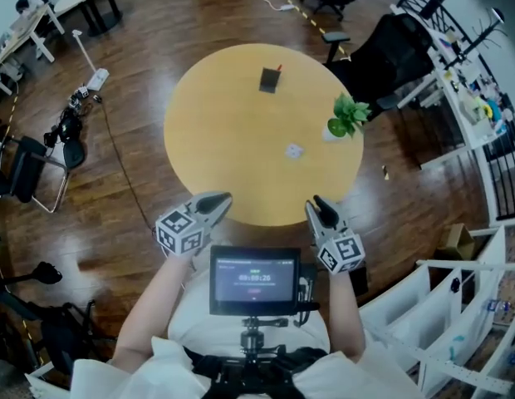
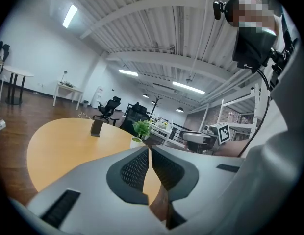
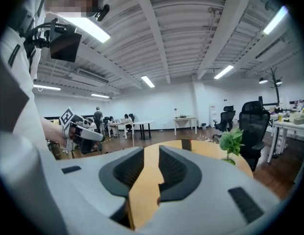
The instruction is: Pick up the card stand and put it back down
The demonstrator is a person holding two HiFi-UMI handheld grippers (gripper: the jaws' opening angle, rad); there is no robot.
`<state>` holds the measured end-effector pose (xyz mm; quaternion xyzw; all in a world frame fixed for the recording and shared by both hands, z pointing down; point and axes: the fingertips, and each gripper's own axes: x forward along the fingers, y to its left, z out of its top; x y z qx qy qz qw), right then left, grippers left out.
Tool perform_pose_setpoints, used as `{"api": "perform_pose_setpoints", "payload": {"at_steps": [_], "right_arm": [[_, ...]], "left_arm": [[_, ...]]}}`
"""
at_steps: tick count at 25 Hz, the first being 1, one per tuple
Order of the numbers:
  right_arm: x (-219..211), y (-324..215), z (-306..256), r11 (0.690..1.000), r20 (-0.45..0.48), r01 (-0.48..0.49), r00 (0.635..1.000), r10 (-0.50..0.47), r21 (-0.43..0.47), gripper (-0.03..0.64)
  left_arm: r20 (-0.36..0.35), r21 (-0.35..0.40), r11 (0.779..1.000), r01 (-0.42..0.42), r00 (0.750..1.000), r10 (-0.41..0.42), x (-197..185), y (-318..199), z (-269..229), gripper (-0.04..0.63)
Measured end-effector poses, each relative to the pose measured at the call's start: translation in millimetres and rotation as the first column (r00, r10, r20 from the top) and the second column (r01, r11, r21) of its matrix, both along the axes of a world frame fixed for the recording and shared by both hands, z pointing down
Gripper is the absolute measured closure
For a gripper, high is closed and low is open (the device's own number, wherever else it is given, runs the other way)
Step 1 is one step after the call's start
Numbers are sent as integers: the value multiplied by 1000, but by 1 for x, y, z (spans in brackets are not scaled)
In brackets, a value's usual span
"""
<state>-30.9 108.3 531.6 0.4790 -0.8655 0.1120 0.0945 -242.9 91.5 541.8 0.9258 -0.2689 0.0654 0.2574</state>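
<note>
Head view: the round wooden table point(image 1: 216, 140) is lying ahead of the person. The card stand point(image 1: 270, 80), dark with a small red bit at its top, is standing upright on the table's far side, well apart from both grippers. A potted plant point(image 1: 349, 115) in a white pot is sitting at the table's right edge. A small white object point(image 1: 294, 150) is lying on the table nearer the middle; too small to identify.

The left gripper point(image 1: 216, 202) is hovering over the table's near edge, left of centre. The right gripper point(image 1: 318, 206) is hovering over the same near edge, right of centre. Both are pointing across the table toward its far side. A small monitor point(image 1: 254, 279) is glowing on the person's chest rig, off the table on the near side.

Left gripper view: the left gripper point(image 2: 149, 151) is showing its jaws together at the tips, nothing between them. Card stand point(image 2: 96, 127) and plant point(image 2: 142, 129) are showing beyond on the table point(image 2: 59, 146).

Right gripper view: the right gripper point(image 3: 152, 153) is holding its jaws apart, gripping nothing; only bare table top is showing through the gap. The card stand point(image 3: 186, 144) is sitting on the table's point(image 3: 203, 151) far part, the plant point(image 3: 231, 142) at its right edge.
</note>
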Motion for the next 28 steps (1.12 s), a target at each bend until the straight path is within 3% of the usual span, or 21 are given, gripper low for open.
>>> {"api": "perform_pose_setpoints", "payload": {"at_steps": [19,28], "right_arm": [[162,104,-45,990,97,-142,985,142,-3,508],[197,155,-24,992,92,-122,988,124,-30,508]], "left_arm": [[21,-38,996,77,997,-77,118,93,-16,581],[43,-64,992,112,993,-109,160,163,-3,581]]}}
